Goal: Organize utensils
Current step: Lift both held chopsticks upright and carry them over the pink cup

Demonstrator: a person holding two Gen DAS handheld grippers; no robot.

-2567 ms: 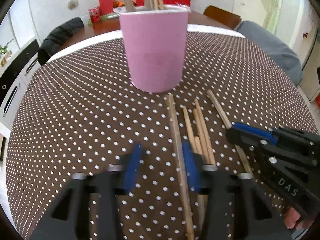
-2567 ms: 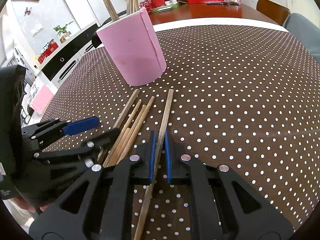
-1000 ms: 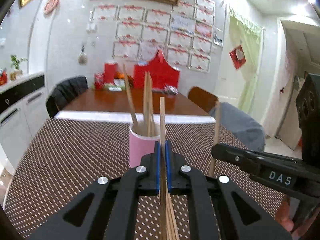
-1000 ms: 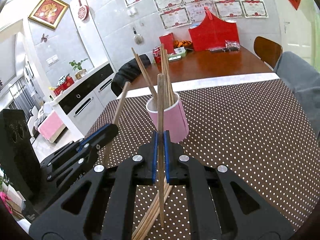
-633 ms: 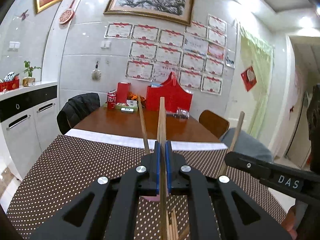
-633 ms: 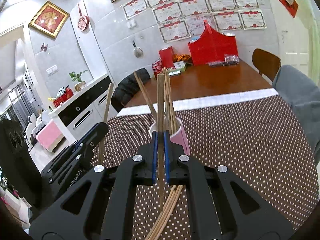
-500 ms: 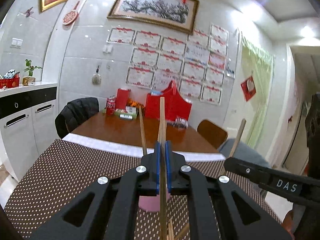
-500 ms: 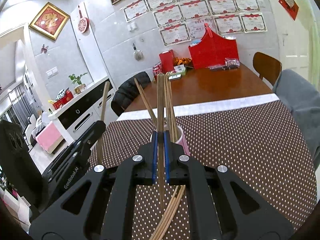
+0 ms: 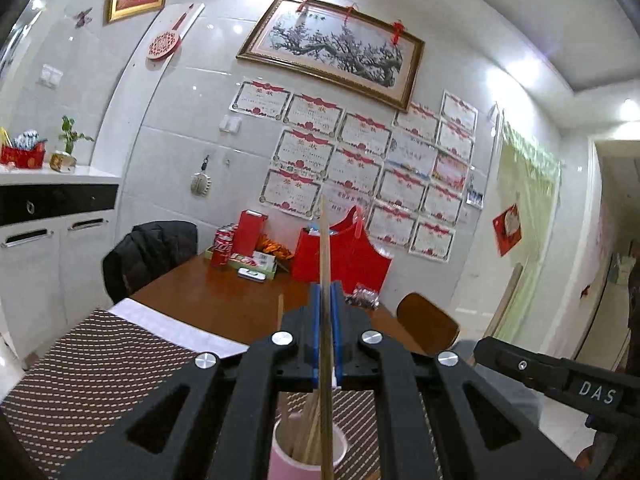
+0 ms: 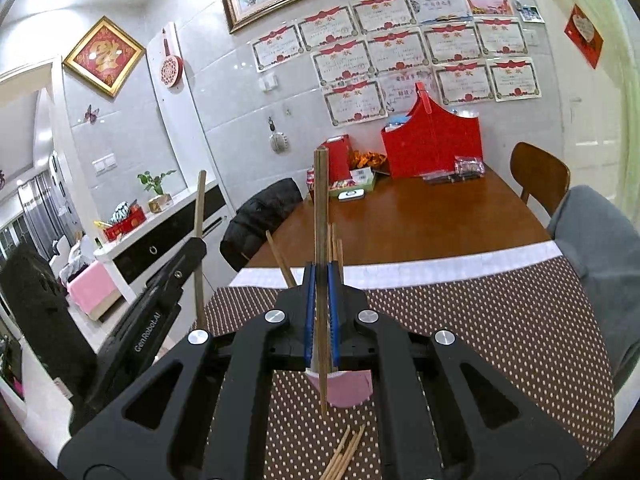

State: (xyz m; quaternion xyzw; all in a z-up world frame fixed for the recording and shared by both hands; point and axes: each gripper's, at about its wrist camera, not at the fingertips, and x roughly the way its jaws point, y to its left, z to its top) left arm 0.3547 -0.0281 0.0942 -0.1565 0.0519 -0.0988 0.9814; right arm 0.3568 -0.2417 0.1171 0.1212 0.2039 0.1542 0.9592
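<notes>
We saw a pink cup standing upright on the dotted cloth, and several wooden chopsticks leaned inside it. One long wooden chopstick was held upright above the cup opening, and its lower end hung over the rim. A second, darker chopstick was also upright, with its thin tip in front of the cup. A few more chopsticks lay loose together on the cloth, near the cup.
</notes>
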